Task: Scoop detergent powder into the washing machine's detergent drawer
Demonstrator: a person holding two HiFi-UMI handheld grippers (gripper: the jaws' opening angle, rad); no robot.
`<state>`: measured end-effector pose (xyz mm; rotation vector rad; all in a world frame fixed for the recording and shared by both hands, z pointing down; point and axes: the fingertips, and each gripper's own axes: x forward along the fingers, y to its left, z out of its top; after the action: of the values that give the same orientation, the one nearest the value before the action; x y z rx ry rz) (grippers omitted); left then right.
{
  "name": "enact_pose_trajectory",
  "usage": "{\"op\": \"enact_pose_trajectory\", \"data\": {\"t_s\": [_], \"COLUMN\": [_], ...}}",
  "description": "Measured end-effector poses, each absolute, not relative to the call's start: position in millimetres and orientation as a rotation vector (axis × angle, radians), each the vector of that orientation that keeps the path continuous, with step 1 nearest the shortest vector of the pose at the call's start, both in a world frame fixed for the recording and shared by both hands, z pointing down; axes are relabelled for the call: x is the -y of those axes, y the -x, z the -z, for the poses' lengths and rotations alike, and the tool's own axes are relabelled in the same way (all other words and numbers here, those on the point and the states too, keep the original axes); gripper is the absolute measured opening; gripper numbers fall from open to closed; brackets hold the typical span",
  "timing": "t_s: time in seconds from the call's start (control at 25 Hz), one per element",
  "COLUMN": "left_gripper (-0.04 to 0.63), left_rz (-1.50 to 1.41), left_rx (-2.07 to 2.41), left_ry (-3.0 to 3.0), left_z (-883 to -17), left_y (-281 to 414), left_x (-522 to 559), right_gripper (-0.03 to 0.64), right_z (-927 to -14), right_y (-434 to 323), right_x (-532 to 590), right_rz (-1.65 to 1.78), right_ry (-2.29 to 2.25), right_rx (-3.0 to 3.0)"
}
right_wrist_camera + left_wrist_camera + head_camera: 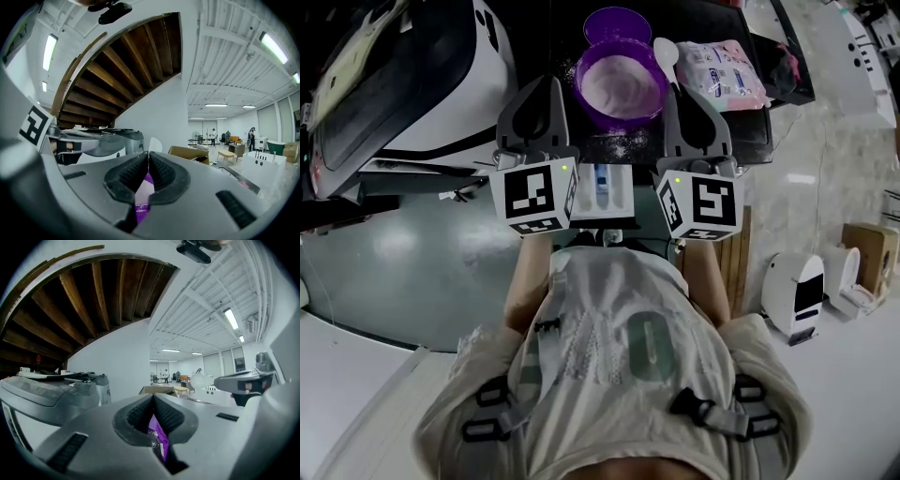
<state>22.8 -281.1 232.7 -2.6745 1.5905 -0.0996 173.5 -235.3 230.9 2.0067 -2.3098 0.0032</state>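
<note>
Hovering over the counter, left claw [549, 86] and right claw [677, 92] are both pressed together, empty.
Only the head view shows the detergent drawer [602, 192] between them, then the purple bowl [587, 105] of powder [619, 82], spoon [666, 52] and packet [724, 73] past their tips. The gripper views catch just a purple sliver beneath the closed jaws.
</note>
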Motion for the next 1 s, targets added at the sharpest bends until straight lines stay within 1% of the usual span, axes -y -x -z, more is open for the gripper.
{"op": "enact_pose_trajectory", "data": {"t_s": [0.28, 0.52, 0.8, 1.0], "left_gripper": [0.02, 0.02, 0.02, 0.02], "left_rz": [0.105, 0.122, 0.157, 0.187], "left_rx": [-1.597, -1.613, -1.618, -1.651], "left_ry": [2.681, 2.679, 2.662, 2.668], "left_z": [-235, -242, -251, -265], "left_y": [-26, -23, -18, -14], "left_x": [281, 284, 292, 293], "right_gripper": [0.011, 0.011, 0.011, 0.011], "right_z": [-232, -240, -271, -292], "right_y": [-171, -177, -176, -177], "right_x": [238, 246, 262, 274], "right_rz": [0.033, 0.129, 0.316, 0.371], "right_ry": [-1.95, -1.804, -1.313, -0.998], "right_rx": [2.296, 2.221, 2.051, 1.932]}}
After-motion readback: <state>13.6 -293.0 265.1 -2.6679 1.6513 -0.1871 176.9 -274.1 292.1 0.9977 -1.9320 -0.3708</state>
